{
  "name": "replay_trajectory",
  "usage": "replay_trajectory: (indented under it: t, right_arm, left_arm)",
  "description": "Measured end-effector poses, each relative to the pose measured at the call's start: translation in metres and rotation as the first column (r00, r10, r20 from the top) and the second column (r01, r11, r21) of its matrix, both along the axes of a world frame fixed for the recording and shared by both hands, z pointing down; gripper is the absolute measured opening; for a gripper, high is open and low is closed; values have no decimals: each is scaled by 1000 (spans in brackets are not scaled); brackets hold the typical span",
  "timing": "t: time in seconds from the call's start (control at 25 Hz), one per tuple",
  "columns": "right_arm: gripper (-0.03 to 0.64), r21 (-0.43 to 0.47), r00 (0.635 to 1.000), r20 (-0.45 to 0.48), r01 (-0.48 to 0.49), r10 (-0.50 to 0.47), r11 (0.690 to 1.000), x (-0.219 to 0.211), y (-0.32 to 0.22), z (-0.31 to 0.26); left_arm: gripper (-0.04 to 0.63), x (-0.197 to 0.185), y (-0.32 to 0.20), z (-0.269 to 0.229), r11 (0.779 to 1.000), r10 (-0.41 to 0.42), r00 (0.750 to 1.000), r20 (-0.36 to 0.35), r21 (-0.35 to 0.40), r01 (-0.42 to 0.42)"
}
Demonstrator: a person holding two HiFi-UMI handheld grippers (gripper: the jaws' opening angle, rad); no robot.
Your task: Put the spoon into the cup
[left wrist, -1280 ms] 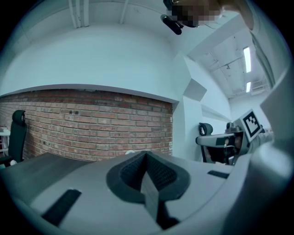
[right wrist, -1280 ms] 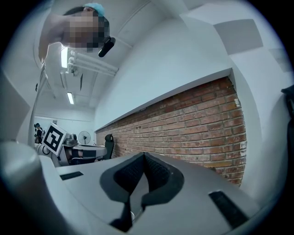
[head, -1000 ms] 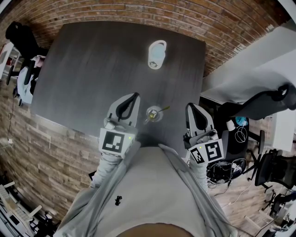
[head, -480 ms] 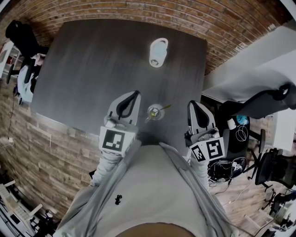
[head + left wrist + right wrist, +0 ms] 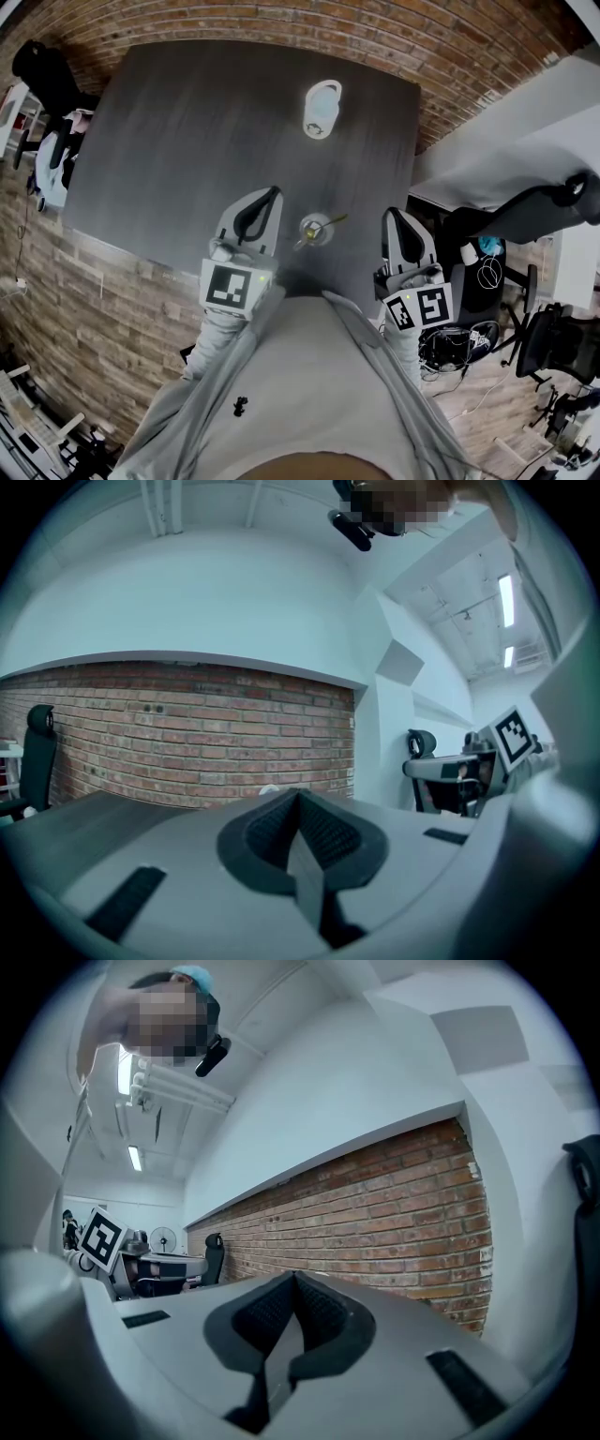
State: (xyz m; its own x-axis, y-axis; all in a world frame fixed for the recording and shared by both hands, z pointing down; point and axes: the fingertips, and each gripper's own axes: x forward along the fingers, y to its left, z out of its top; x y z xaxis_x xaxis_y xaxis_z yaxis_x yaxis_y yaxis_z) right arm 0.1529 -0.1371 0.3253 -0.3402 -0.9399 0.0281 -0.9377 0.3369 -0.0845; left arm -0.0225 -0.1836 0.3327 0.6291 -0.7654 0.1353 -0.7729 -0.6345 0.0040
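Head view:
- Your left gripper is just left of frame centre, over the near part of the dark bench.
- Its fingers are closed tip to tip with nothing between them.
- Your right gripper is right of centre, by the bench's near right corner. Its fingers are also closed and empty.
- Both grippers point toward the top of the frame, and grey sleeves run back from them toward the bottom.

Task items:
- The cup stands upright on the bench at frame centre, between the two grippers. It touches neither and sits somewhat nearer your left one.
- The spoon is already in the cup. Its handle leans out over the rim toward the upper right, and the bowl end is down inside and not clearly visible.

Left gripper view:
- The ribbed pads meet along a single seam at lower centre, with no gap and nothing held.
- A brick wall fills the middle band, and a sliver of bench shows at lower left.

Right gripper view:
- The pads are pressed together in the same way and hold nothing.
- The brick wall runs across the middle right of the frame.

Other things on the bench:
- A white rounded object sits at upper centre of the head view, well apart from the cup. You cannot tell from here what it is.

Off the bench, office chairs stand at the right edge of the head view.
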Motion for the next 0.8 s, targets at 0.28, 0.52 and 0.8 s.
replay_trajectory:
  t: [0.28, 0.52, 0.8]
  right_arm:
    - [16, -1, 1000, 3, -4, 4, 1000, -1, 2, 1]
    - [17, -6, 1000, 1, -3, 3, 1000, -1, 4, 1]
    - [16, -5, 1000, -1, -4, 4, 1000, -1, 6, 3]
  left_arm:
    - [20, -2, 0, 2, 1000, 13, 1000, 22, 22, -14]
    - [20, -2, 1, -1, 1000, 4, 1000, 5, 11, -4]
    - [20, -2, 2, 0, 1000, 0, 1000, 5, 10, 0]
